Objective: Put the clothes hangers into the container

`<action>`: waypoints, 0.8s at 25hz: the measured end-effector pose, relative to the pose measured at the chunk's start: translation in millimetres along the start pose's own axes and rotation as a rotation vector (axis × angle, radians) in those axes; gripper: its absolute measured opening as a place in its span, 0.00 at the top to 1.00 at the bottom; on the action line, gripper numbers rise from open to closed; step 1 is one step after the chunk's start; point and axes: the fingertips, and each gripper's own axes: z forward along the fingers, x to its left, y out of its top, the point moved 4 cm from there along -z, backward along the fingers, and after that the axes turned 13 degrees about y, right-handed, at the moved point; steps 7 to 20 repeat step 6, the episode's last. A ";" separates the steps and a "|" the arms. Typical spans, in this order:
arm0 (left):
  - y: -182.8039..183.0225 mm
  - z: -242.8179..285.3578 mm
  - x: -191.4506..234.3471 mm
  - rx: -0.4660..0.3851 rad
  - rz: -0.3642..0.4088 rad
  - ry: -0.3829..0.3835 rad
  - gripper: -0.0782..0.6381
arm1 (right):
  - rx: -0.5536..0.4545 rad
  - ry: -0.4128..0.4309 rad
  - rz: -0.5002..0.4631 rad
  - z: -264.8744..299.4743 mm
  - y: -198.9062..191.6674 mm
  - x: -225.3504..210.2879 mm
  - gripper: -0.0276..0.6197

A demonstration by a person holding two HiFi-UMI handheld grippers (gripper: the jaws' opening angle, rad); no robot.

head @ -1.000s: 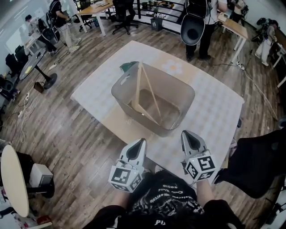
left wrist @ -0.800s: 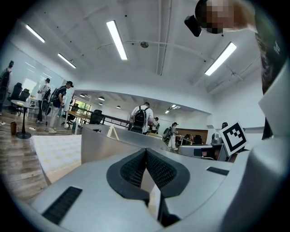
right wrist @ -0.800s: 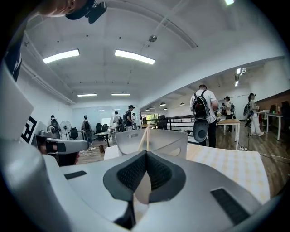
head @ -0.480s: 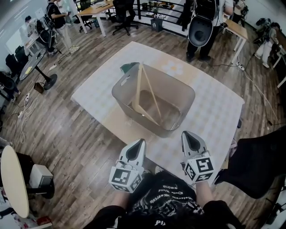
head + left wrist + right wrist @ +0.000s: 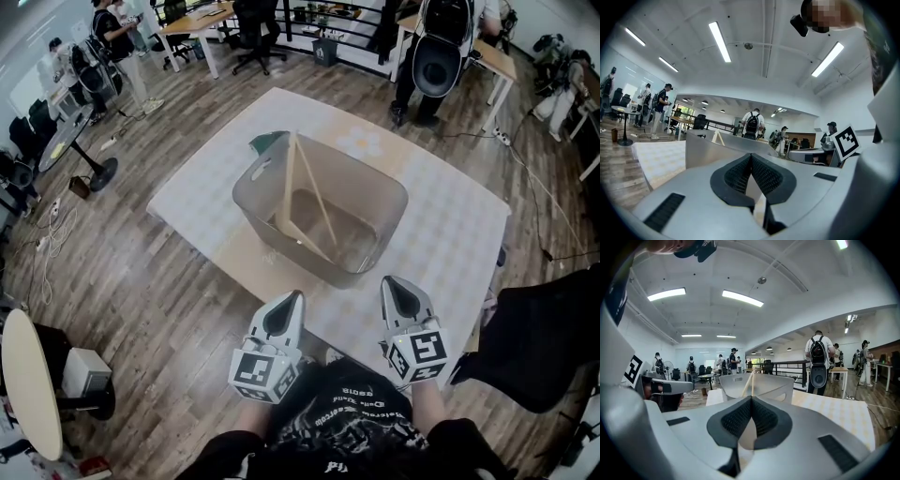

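Note:
A translucent grey container (image 5: 375, 234) stands on a pale mat (image 5: 450, 234) on the floor, with wooden clothes hangers (image 5: 300, 202) leaning upright inside it. A dark green thing (image 5: 270, 141) pokes out behind its far left corner. My left gripper (image 5: 296, 298) and right gripper (image 5: 388, 283) are held side by side close to my body, short of the container's near wall. Both are shut with nothing between the jaws. In the right gripper view the container (image 5: 764, 386) and hanger tips (image 5: 751, 376) show ahead; in the left gripper view the container (image 5: 712, 150) is ahead.
Wooden floor surrounds the mat. A round white table (image 5: 28, 375) is at the near left, and a black chair (image 5: 544, 347) at the right. A person with a backpack (image 5: 441, 56) stands beyond the mat; desks and more people are at the far left.
Both grippers have held still. The person with the backpack beyond the mat has shifted to the right.

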 end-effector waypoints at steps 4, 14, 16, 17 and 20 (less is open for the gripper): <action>1.6 0.4 -0.4 -0.001 0.001 -0.001 0.86 | 0.007 0.009 0.005 -0.3 -0.2 1.4 0.95; 2.6 1.4 -1.1 -0.004 0.004 -0.002 0.86 | 0.009 0.014 0.009 -0.4 -0.6 1.5 0.95; 2.6 1.4 -1.1 -0.004 0.004 -0.002 0.86 | 0.009 0.014 0.009 -0.4 -0.6 1.5 0.95; 2.6 1.4 -1.1 -0.004 0.004 -0.002 0.86 | 0.009 0.014 0.009 -0.4 -0.6 1.5 0.95; 2.6 1.4 -1.1 -0.004 0.004 -0.002 0.86 | 0.009 0.014 0.009 -0.4 -0.6 1.5 0.95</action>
